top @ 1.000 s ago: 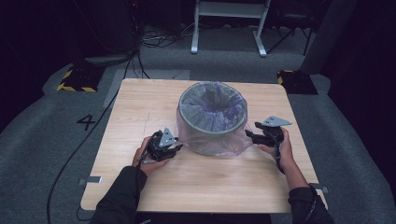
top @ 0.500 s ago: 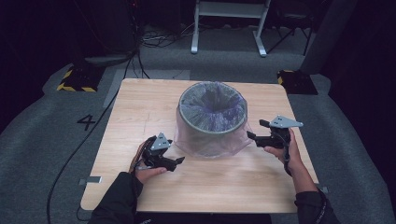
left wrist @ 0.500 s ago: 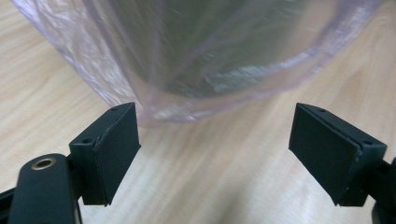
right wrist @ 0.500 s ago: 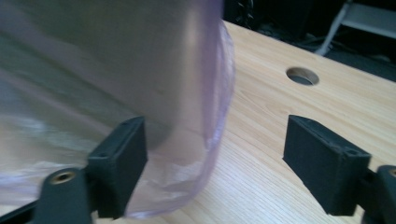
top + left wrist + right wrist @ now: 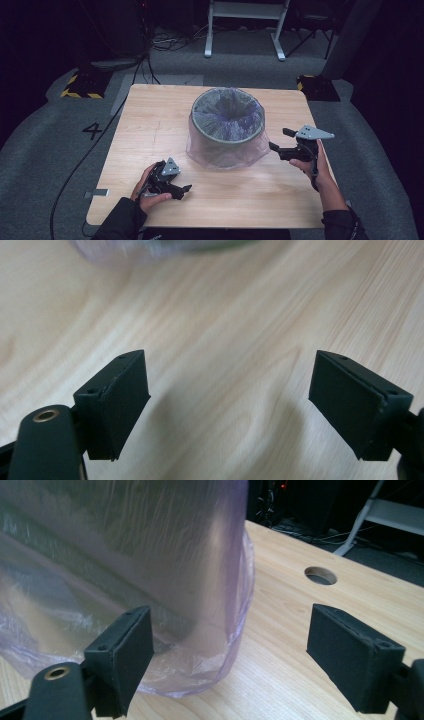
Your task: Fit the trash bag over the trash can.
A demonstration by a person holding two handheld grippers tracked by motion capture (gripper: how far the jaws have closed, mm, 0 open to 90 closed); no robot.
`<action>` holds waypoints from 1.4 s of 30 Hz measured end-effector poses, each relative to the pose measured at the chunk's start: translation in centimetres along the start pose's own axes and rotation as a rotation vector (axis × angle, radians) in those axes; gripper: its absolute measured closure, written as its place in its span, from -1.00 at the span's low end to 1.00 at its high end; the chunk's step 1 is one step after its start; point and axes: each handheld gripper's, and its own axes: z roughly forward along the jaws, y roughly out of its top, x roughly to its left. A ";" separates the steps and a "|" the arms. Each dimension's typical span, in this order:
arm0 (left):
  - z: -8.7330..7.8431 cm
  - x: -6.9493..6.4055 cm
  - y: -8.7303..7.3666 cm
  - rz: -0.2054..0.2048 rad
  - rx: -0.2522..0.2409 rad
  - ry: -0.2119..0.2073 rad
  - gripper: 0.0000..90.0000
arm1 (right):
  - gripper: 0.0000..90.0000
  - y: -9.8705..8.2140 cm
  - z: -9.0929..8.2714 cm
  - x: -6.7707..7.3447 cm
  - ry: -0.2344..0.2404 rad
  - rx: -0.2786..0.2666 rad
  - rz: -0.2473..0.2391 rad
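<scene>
1. Waste bin (image 5: 227, 125), round and grey, stands upright near the middle of the wooden table (image 5: 150, 125); a translucent purple bin liner (image 5: 220, 152) is folded over its rim and hangs down the outer wall to the tabletop, where its hem spreads out
2. Left gripper (image 5: 182, 190) lies low over the near left part of the table, well apart from the bin; its jaws have just been opening and stand wide, with only bare wood between them in the left gripper view (image 5: 230, 405)
3. Right gripper (image 5: 277, 150) is held just beside the bin's right flank; its jaws have just been opening and stand wide, clasping nothing. In the right gripper view (image 5: 230, 655) the liner (image 5: 150, 580) hangs in front of the left pad, and whether pad and film touch cannot be told
4. Hidden or unclear: the bin's wall is veiled by the liner, its inside is dark and creased, and its base is covered by the hem. In the left gripper view just a blurred strip of liner (image 5: 150, 247) shows at the top edge. The person's forearms are cut off by the lower edge of the high view
5. Writing: a black numeral "4" (image 5: 93, 131) on the grey floor left of the table; nothing legible on the bin or grippers
6. Other features: a round hole in the tabletop (image 5: 320, 575); yellow-and-black striped blocks (image 5: 80, 86) on the floor; a white metal frame (image 5: 245, 27) beyond the table's far edge
</scene>
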 end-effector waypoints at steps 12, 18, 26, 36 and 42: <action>0.0 -0.1 -1.1 0.004 -0.039 0.004 -0.68 | -0.57 2.4 -1.3 0.0 -0.015 -0.047 -0.011; 0.0 -0.1 -1.1 0.003 -0.040 0.004 -0.68 | -0.57 4.0 -1.7 0.2 -0.011 -0.067 -0.026; 0.0 -0.1 -1.1 0.003 -0.040 0.003 -0.68 | -0.56 5.6 -2.5 0.5 -0.005 -0.096 -0.048; 0.1 -0.1 -1.1 0.003 -0.041 0.003 -0.68 | -0.56 7.3 -3.3 0.5 -0.003 -0.111 -0.066; 0.1 -0.1 -1.1 0.004 -0.041 0.004 -0.68 | -0.55 7.7 -3.5 0.4 -0.006 -0.120 -0.055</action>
